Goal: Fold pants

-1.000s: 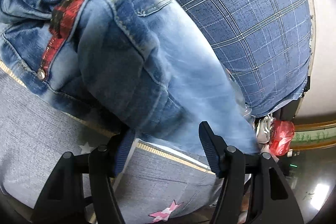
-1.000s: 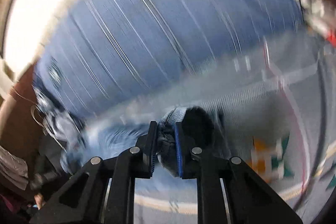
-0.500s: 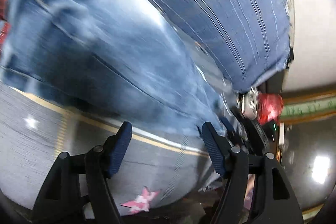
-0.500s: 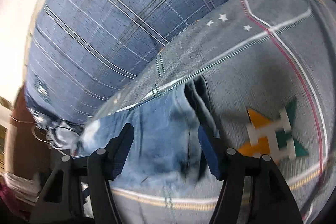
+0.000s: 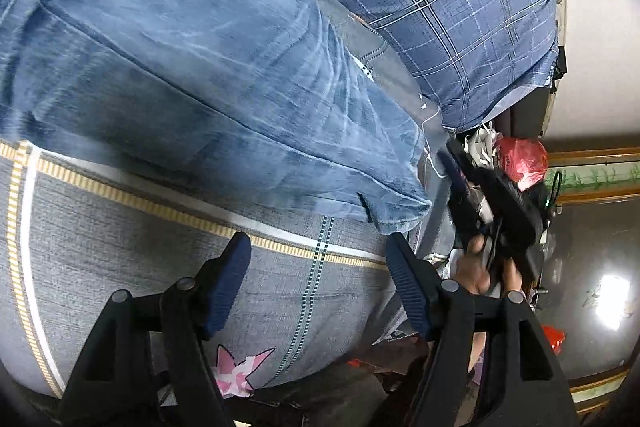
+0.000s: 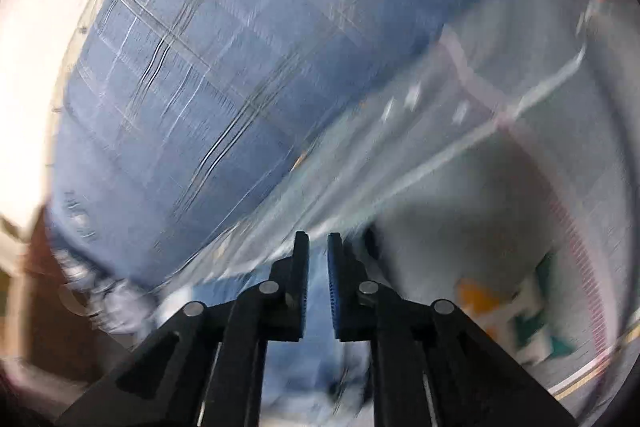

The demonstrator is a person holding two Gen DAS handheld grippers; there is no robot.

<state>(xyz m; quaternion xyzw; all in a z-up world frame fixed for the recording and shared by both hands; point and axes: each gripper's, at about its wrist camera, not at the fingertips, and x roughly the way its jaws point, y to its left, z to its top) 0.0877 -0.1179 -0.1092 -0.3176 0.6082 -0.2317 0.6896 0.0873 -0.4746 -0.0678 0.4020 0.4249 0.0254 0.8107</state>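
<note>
The blue jeans [image 5: 192,67] lie on the grey patterned bedspread [image 5: 120,251], filling the upper left of the left wrist view, the leg end near the bed's right edge. My left gripper [image 5: 318,267] is open and empty just in front of the jeans. My right gripper [image 6: 318,255] has its jaws nearly together with nothing between them; the view is blurred, and a patch of denim [image 6: 320,311] shows below the fingers. The right gripper also appears in the left wrist view [image 5: 460,183], beyond the leg end.
A blue plaid quilt [image 5: 460,7] lies behind the jeans against the white wall; it also fills the right wrist view [image 6: 224,67]. A red bag [image 5: 520,159] and clutter sit past the bed's right edge. The floor lies beyond.
My left gripper let go of the jeans and drew back, now open. My right gripper released the leg end, opened, then closed its jaws empty while swinging away.
</note>
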